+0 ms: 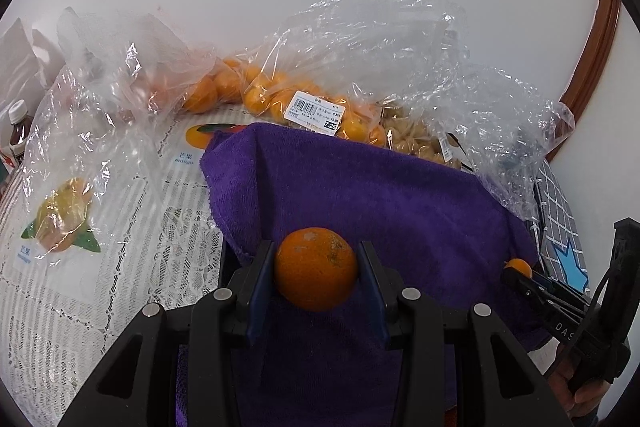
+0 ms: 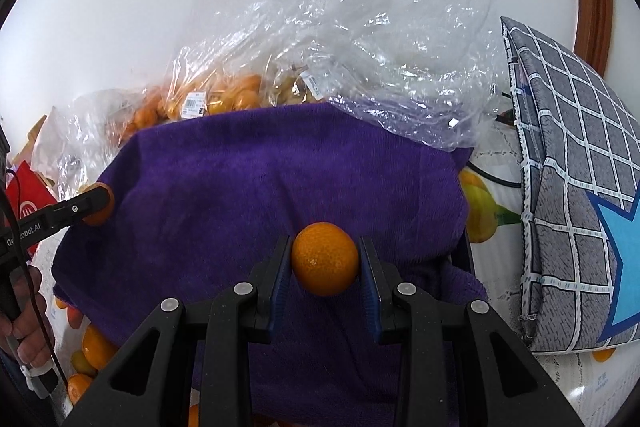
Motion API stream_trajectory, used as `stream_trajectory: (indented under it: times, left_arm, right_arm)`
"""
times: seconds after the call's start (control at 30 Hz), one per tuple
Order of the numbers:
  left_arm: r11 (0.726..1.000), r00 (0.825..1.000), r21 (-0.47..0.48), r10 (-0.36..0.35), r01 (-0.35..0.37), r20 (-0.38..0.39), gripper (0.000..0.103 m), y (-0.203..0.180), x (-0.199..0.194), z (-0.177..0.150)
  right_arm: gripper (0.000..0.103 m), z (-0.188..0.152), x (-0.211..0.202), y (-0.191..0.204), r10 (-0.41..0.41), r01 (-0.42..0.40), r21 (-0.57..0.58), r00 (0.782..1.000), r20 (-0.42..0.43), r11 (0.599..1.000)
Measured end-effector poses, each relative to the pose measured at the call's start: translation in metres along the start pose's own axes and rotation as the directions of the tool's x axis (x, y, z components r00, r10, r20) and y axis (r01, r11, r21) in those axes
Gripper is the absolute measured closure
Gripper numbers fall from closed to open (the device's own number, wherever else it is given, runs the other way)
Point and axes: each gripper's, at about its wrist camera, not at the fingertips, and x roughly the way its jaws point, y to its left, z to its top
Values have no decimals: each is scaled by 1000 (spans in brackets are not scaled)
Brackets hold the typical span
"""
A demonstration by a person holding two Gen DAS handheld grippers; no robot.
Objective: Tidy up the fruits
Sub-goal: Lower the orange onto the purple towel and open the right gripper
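The left gripper (image 1: 316,267) pinches a round orange mandarin (image 1: 316,269) between its blue-lined fingers (image 1: 262,279), both pads pressed against the fruit's sides. The skin is dimpled and matte, with a few pale scuffs near the top. The fruit is close to a sphere, so no long axis shows, and its stem end cannot be made out.

The right gripper (image 2: 325,259) likewise grips a second mandarin (image 2: 325,259), slightly smaller and brighter; a small dark navel mark faces the camera, low on its near side. Its fingers (image 2: 282,267) touch the fruit on both sides.

Both fruits hang just above a purple terry towel (image 1: 380,195), thick and looped in texture, draped in soft folds.

Beyond the towel's far edge lie crinkled clear plastic bags (image 1: 320,67): one holds a heap of small mandarins (image 1: 240,87) and bears a white barcode label (image 1: 314,111); to its right another holds pale tan fruit (image 1: 420,143), too blurred to identify.

The counter (image 1: 100,287) wears a white lace cloth printed with fruit pictures. A grey checked fabric pouch (image 2: 568,167) with a blue star stands at the right.
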Motion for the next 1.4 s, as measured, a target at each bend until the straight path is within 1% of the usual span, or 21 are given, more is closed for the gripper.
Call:
stream_trajectory:
  times: [0.37, 0.5, 0.63, 0.77, 1.03, 1.27, 1.33, 1.4]
  left_arm:
    - [999, 1000, 33, 29, -29, -7, 64, -3, 7, -3]
    - [999, 999, 38, 33, -32, -9, 64, -3, 8, -3]
    - [998, 999, 39, 42, -41, -16, 64, -3, 10, -3]
    - [998, 999, 44, 46, -46, -15, 64, -3, 10, -3]
    - [996, 998, 69, 63, -62, -13, 64, -6, 12, -5]
    - [994, 997, 84, 73, -72, -15, 64, -8, 14, -6]
    - [994, 998, 83, 67, -66, -12, 62, -8, 13, -6]
    - [996, 999, 74, 49, -49, -8, 54, -8, 11, -6]
  right_arm:
    - [70, -1, 5, 1, 3, -4, -3, 1000, -20, 1000]
    - [65, -2, 2, -1, 24, -24, 5, 1000, -13, 1000]
    - [56, -4, -3, 2, 21, -21, -11, 1000, -3, 1000]
    - [52, -6, -11, 6, 15, -14, -31, 1000, 26, 999]
    - [51, -7, -23, 8, 0, 3, -48, 998, 63, 999]
    - [51, -6, -27, 3, -13, 16, -29, 997, 78, 999]
    - [51, -5, -28, 1, -16, 18, -22, 997, 72, 1000]
    - [51, -4, -29, 0, -12, 13, -14, 997, 75, 1000]
